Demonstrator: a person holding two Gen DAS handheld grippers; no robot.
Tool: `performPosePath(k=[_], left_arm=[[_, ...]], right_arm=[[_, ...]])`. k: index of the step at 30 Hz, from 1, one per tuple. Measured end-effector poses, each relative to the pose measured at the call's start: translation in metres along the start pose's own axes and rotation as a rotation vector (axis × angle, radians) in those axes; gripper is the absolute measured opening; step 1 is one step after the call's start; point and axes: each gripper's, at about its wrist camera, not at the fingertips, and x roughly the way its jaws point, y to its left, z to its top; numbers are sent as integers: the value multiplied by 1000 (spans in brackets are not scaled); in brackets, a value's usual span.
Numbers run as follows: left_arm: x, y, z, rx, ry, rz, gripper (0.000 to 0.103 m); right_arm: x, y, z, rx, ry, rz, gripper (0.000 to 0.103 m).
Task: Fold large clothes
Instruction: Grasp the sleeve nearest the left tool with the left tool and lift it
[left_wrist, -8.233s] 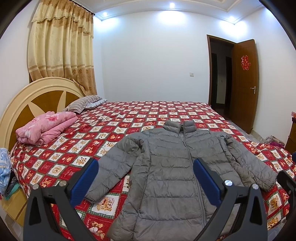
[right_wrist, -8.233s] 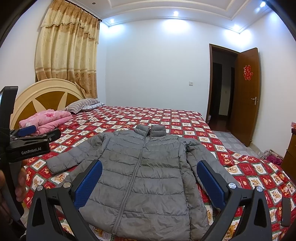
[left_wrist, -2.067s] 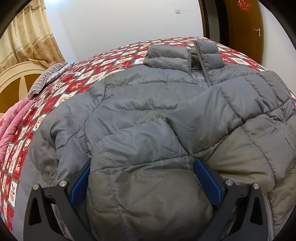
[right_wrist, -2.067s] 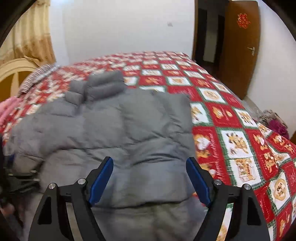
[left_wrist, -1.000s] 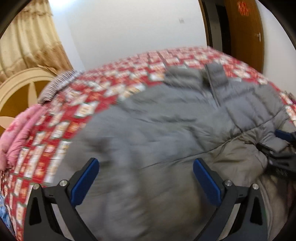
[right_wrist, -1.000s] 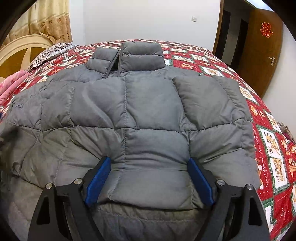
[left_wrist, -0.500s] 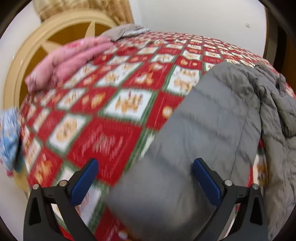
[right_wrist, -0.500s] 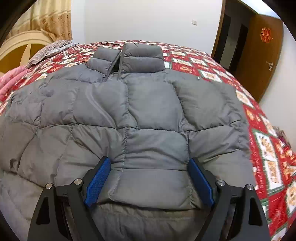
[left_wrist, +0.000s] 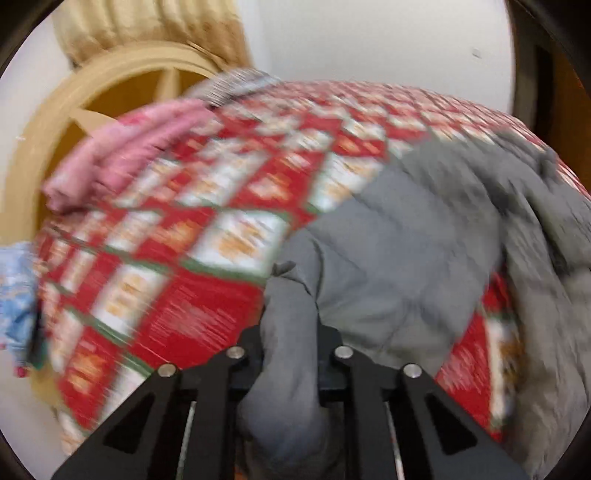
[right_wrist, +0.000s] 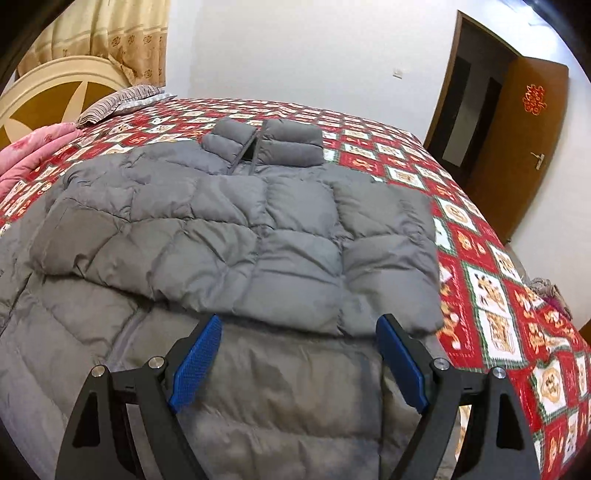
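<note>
A red patchwork bedspread fills both views. The grey puffer jacket lies on it, centre frame, right sleeve folded across its front. The left gripper has just closed, clenching the left sleeve's cuff at lower centre. The right gripper hovers over the jacket, jaws spread, holding nothing.

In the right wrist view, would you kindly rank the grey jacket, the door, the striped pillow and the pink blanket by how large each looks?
1. Grey jacket, by far, though nearest.
2. Door.
3. Striped pillow and pink blanket: about alike, and the blanket is cut off at the edge, so no ranking.
</note>
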Motion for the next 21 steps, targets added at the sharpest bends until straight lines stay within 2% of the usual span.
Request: performPosePath(k=[2,4,8,14,21], left_arm=[[-8,17,22,-16,-54,67,15],[-17,20,43,6,-103,101,15],[-46,-6,77,85,-199,111,15],[-87,-75,113,160,-296,0,15],[-108,-175,118,294,-327,-163,15]], right_arm=[[-1,-4,-3,5,-4,-6,86],[-1,-7,-5,7,-10,-15,86],[9,-13,-11,40,19,-3,86],[14,-17,-15,67,40,16,86],[18,-25,-20,113,60,41,86]])
